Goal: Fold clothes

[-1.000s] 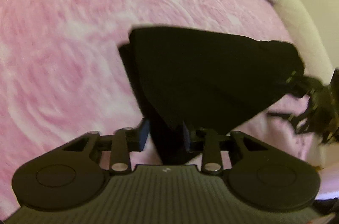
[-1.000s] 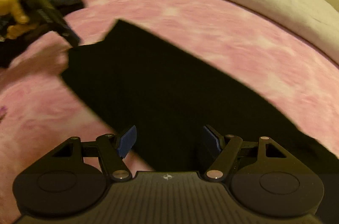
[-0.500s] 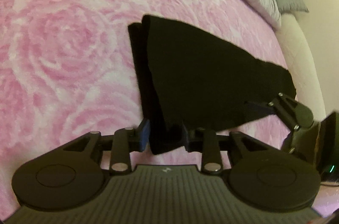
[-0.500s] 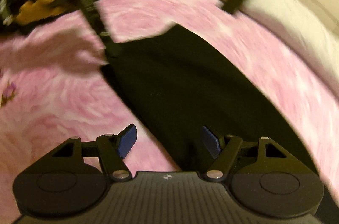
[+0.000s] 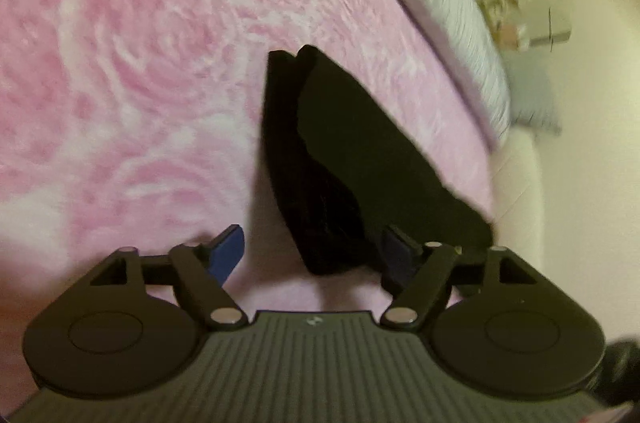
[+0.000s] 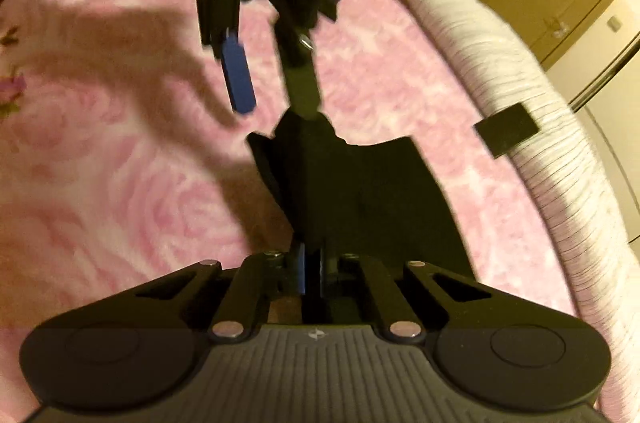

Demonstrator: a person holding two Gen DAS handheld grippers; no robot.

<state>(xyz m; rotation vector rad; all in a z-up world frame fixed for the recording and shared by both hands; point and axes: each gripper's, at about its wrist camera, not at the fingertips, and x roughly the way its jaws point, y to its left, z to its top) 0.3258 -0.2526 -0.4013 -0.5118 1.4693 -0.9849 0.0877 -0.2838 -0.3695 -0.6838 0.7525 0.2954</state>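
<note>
Two grippers, one folded black garment on the pink bed

Only the right gripper point(image 6: 310, 273) has a hold: its fingers are pressed together on the near edge of the black garment point(image 6: 360, 199), which lies on the pink rose-patterned bedspread point(image 6: 120, 183). That pinch likely anchors the near end so the layers stay stacked while the other hand lets go.

Opposite, the left gripper point(image 5: 316, 253) has its blue-padded fingers point(image 5: 228, 251) spread wide apart, with the garment's corner lying between them but not gripped (its right pad seems to touch or overlap the cloth; blur hides which). I judge this a release after laying one layer over another, since two offset edges show at the far end in the left wrist view.

Lengthwise, the garment runs roughly from one gripper toward the other, narrower at the left gripper's end. A pale ribbed cushion point(image 6: 520, 95) borders the bed beyond.
</note>
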